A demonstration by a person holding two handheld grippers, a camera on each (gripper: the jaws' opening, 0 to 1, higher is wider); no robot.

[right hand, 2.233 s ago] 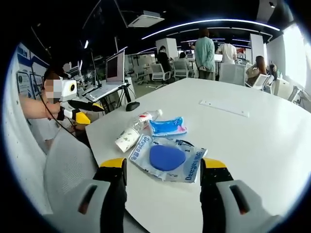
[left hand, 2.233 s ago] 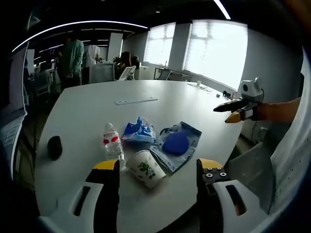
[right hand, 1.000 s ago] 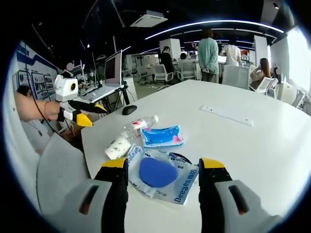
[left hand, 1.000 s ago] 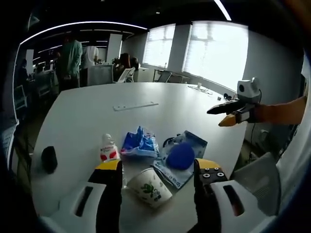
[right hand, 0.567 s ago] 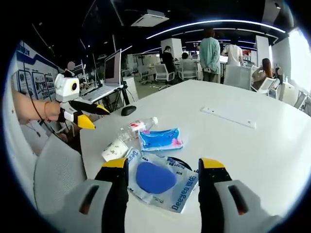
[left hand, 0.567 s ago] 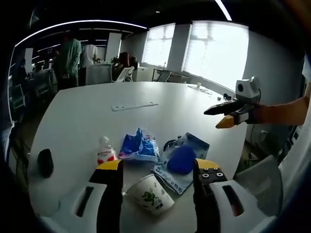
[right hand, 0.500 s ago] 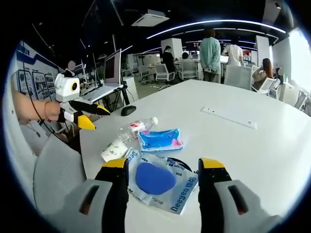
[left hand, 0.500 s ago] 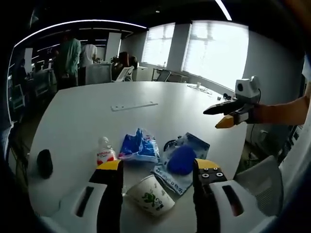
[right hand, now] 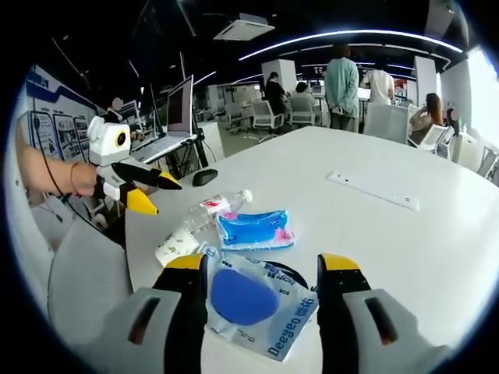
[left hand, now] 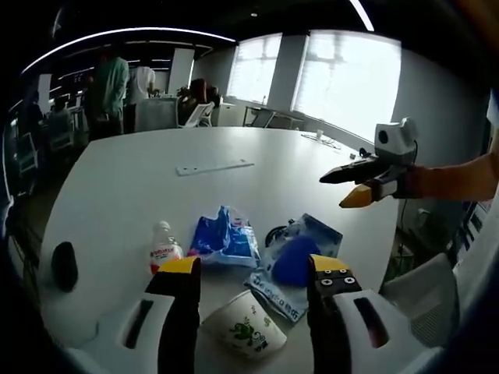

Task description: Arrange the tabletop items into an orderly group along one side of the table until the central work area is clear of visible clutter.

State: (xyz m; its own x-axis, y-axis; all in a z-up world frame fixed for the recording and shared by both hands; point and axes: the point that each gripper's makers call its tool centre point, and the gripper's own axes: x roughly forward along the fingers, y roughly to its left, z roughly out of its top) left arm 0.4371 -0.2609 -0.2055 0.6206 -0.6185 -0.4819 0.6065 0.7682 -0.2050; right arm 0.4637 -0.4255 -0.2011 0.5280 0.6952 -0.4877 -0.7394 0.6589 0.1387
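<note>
On the large white round table (left hand: 257, 167), the clutter is lying in one loose cluster near the person's edge. In the left gripper view, a white paper cup with a green leaf print (left hand: 243, 334) is lying on its side between the spread jaws of the left gripper (left hand: 251, 273), touching neither. Just beyond it, a clear plastic bag holding a blue round pad (left hand: 295, 257) is sitting beside a crumpled blue wipes packet (left hand: 224, 238), and a small clear bottle with a red-and-white label (left hand: 163, 248) is lying to the left of the packet. A black computer mouse (left hand: 63, 265) is resting apart at the table's left edge, and a flat white strip (left hand: 214, 165) is lying farther out, well clear of the cluster.

In the right gripper view, the right gripper (right hand: 262, 270) is hovering with its jaws wide apart above the bag (right hand: 257, 300), whose near end is partly hidden between them. The cup (right hand: 175, 247) is partly covered by the left jaw. The bag's printed lettering is too small to read fully.

People (right hand: 342, 78) are standing at desks behind the table; a laptop (right hand: 173, 125) is sitting on a stand there.
</note>
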